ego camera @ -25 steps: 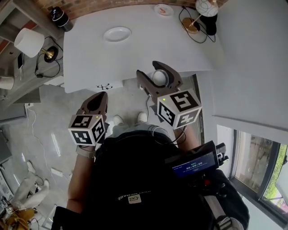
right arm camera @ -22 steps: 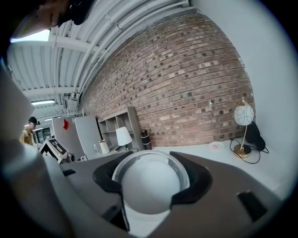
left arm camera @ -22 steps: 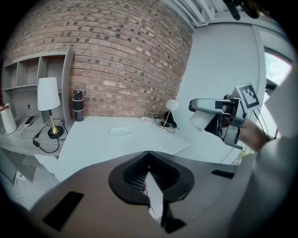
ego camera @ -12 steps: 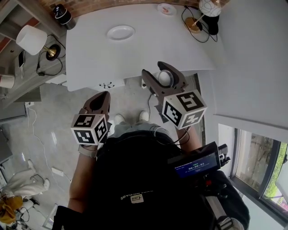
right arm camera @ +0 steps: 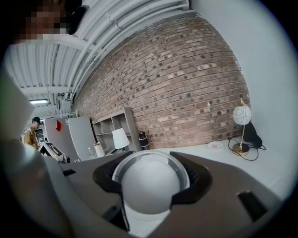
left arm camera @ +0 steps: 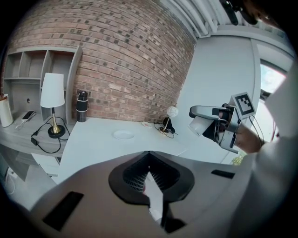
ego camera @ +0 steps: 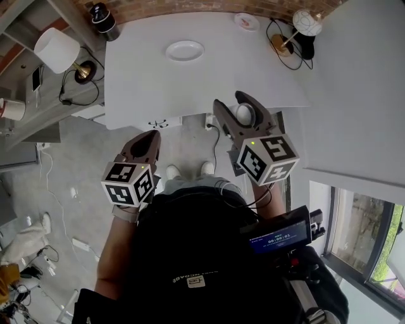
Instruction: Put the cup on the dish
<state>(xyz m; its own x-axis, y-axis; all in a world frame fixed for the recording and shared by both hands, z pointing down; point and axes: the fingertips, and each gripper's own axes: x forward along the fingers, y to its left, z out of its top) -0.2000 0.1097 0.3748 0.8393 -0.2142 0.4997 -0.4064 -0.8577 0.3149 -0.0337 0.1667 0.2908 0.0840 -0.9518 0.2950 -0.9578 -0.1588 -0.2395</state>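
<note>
A white round dish (ego camera: 185, 50) lies on the white table (ego camera: 158, 88), towards its far side; in the left gripper view the dish (left arm camera: 124, 135) is small and distant. My right gripper (ego camera: 233, 105) is shut on a white cup (ego camera: 243, 114), held in the air at the table's near edge. The cup (right arm camera: 151, 186) fills the space between the jaws of the right gripper (right arm camera: 150, 173). My left gripper (ego camera: 146, 137) is shut with nothing in it, off the table to the left of the right one. The left gripper (left arm camera: 149, 158) faces the table.
A white-shade lamp (ego camera: 58, 52) and a black bottle (ego camera: 103, 12) stand at the far left. At the far right are a small saucer (ego camera: 247, 22) and a globe lamp (ego camera: 302, 24) with cables. Shelves line the brick wall. A white wall is on the right.
The table and dish sit lower in the head view, so I have come closer. The right gripper has shifted slightly right, still holding the cup. The left gripper has barely moved.
</note>
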